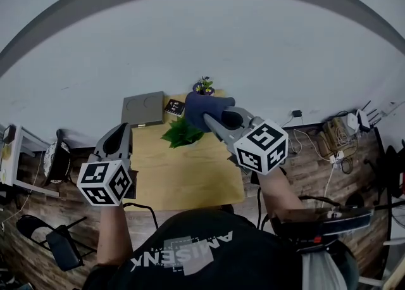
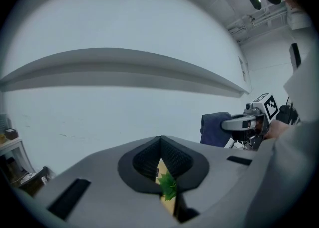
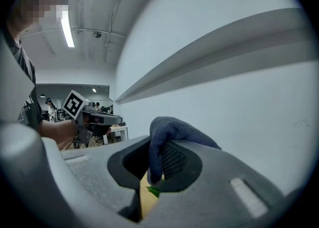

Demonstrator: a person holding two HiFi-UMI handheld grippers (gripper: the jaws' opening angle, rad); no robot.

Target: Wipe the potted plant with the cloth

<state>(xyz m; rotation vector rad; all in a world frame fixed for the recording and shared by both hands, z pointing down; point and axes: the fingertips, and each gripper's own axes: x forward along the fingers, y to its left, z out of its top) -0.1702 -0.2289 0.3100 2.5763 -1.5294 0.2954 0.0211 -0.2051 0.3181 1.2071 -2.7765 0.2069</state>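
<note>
- Cloth (image 1: 201, 106): one, dark blue, is pinched between the pressed jaws of the right gripper (image 1: 218, 119), just above the potted plant (image 1: 182, 133).
- One leafy green plant is set on the wooden table (image 1: 183, 175); a second, smaller plant (image 1: 204, 85) is seen behind it.
- Left gripper (image 1: 120, 132), left of the plant: jaws closed, nothing held.
- Square black-and-white markers are carried on both grippers' cubes.
- White shirt lettering (image 1: 190, 251) is seen upside down and cannot be read for certain.

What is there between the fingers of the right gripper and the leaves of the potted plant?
The dark blue cloth, held in the right gripper, sits between them, over the potted plant; the head view shows it.
</note>
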